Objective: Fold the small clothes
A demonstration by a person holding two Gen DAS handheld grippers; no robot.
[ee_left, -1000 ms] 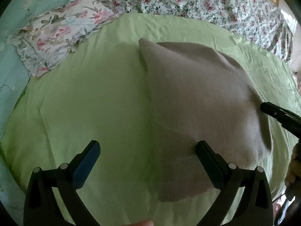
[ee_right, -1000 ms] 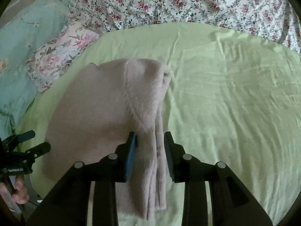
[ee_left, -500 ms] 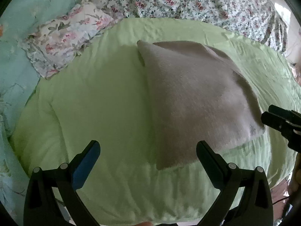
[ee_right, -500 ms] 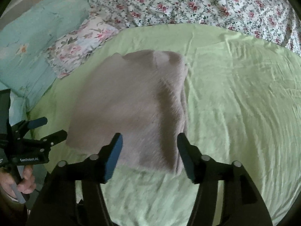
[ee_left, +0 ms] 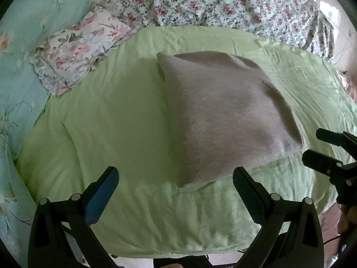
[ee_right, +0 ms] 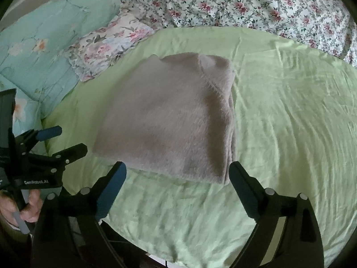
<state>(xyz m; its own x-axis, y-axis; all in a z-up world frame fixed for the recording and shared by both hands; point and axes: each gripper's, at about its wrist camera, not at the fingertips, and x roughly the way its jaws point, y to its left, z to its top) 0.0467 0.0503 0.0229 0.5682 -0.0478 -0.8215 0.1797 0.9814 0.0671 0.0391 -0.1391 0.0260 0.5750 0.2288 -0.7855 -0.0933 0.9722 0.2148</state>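
In the left wrist view the left gripper (ee_left: 175,183) stood wide open and empty short of the folded grey garment (ee_left: 223,116) on the green bed sheet (ee_left: 116,120), while in the right wrist view the right gripper (ee_right: 177,178), pulled back since a second earlier, was opening with nothing between its jaws, so that fold looked finished.

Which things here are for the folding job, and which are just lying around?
For the job:
- folded grey garment, lying on the green sheet
- left gripper, open, nothing between its fingers
- right gripper, jaws opening, nothing between them

Just lying about:
- flowery pillow
- pale blue pillow
- rose-print bedspread
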